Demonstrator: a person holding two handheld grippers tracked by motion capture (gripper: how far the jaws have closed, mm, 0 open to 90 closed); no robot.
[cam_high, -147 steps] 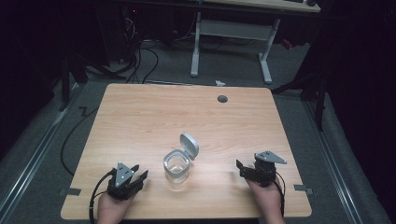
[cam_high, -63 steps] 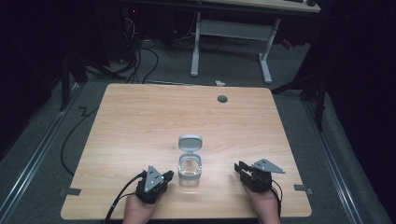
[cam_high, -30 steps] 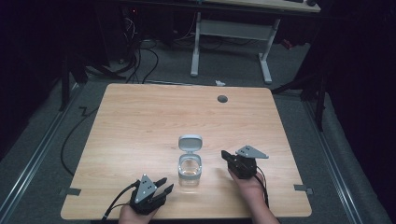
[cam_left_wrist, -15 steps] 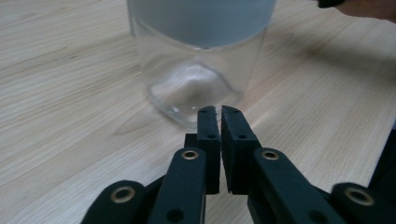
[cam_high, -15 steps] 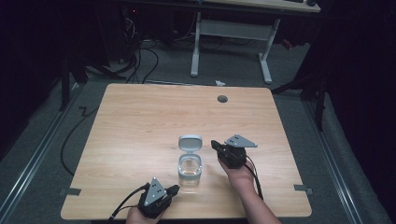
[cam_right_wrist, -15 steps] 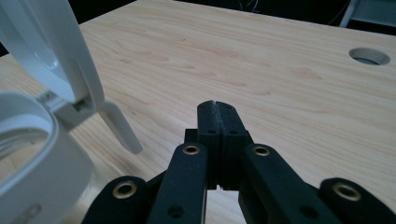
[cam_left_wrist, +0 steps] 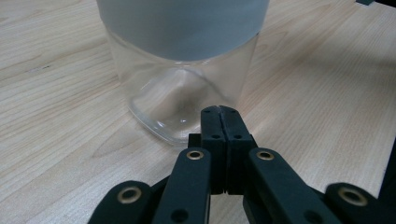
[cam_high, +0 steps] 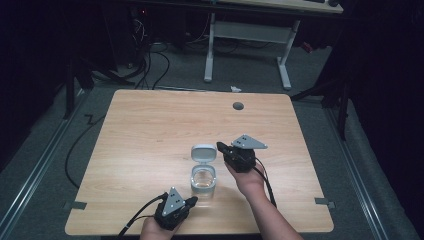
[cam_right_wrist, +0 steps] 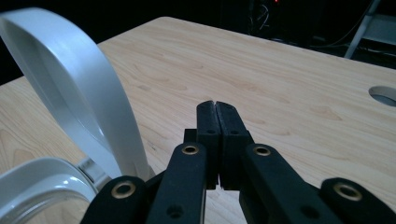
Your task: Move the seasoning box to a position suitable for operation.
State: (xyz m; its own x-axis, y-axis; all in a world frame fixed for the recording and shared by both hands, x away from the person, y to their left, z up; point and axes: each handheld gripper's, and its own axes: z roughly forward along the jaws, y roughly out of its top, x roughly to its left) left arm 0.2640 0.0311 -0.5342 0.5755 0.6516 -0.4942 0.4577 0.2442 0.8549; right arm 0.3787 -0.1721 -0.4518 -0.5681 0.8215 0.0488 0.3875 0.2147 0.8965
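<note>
Both jaws pressed closed, empty: left gripper (cam_high: 192,200) braces the jar (cam_high: 203,181); right gripper (cam_high: 220,146) beside raised lid (cam_high: 203,152). I judge lid-closing next; needs a downward nudge.

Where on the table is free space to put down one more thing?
The table is bare on its left half and across the far side up to the round hole. It is crowded around the jar, between the left gripper and right gripper.

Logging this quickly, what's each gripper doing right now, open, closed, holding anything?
Left gripper: closed, holding nothing, tips near the clear jar.
Right gripper: closed, holding nothing, beside the jar's raised lid.
</note>
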